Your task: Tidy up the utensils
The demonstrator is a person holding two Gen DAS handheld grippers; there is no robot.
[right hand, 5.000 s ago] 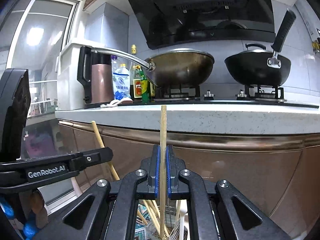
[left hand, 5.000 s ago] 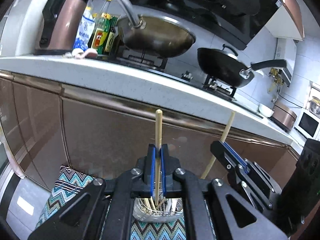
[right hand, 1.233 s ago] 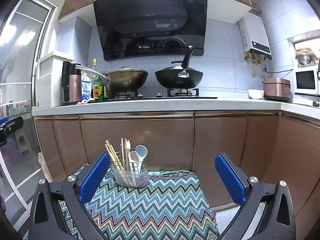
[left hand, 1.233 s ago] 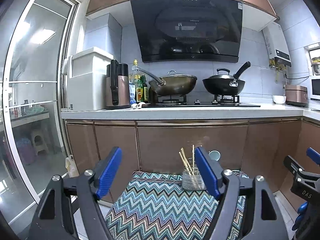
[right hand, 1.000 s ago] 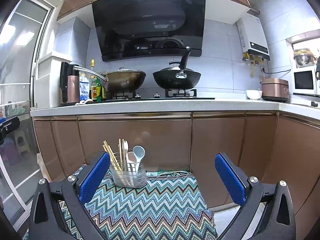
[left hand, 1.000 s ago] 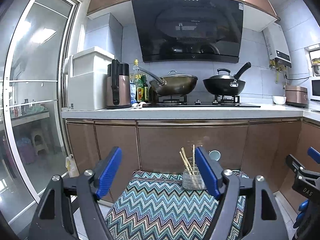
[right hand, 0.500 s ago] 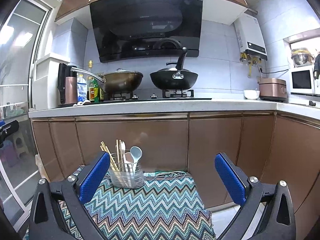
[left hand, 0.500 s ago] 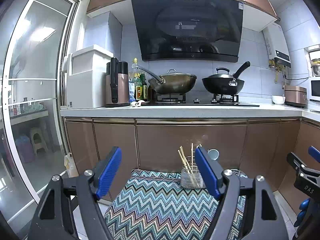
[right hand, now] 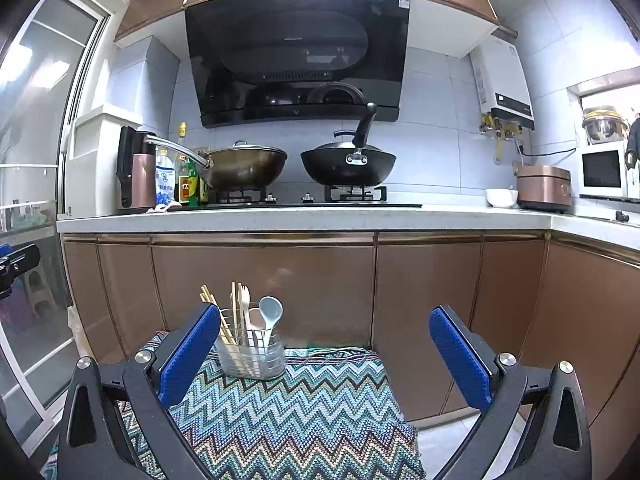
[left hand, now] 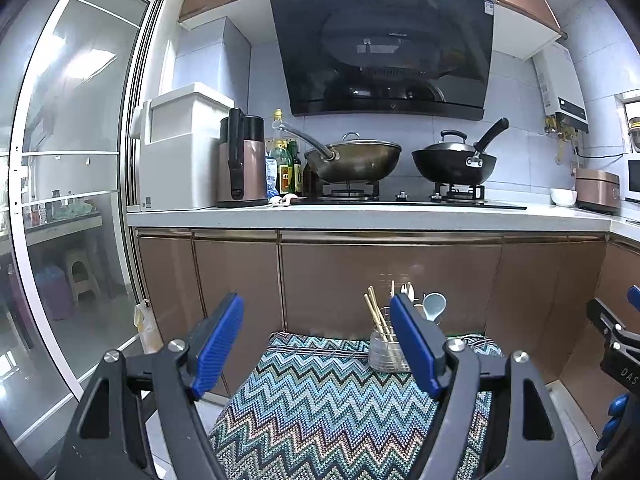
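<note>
Both hand-held grippers (left hand: 316, 344) (right hand: 324, 350) level, fingers spread, empty.

We are seeing the utensil holder (right hand: 251, 354) standing on the cloth (right hand: 280, 420) before the cabinets (right hand: 264, 288), holding chopsticks (right hand: 216, 314) left of the spoon (right hand: 270, 314).

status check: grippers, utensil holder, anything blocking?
Left gripper open, empty. Right gripper open, empty. Utensil holder upright on zigzag cloth, chopsticks and spoons inside. Nothing blocking.
</note>
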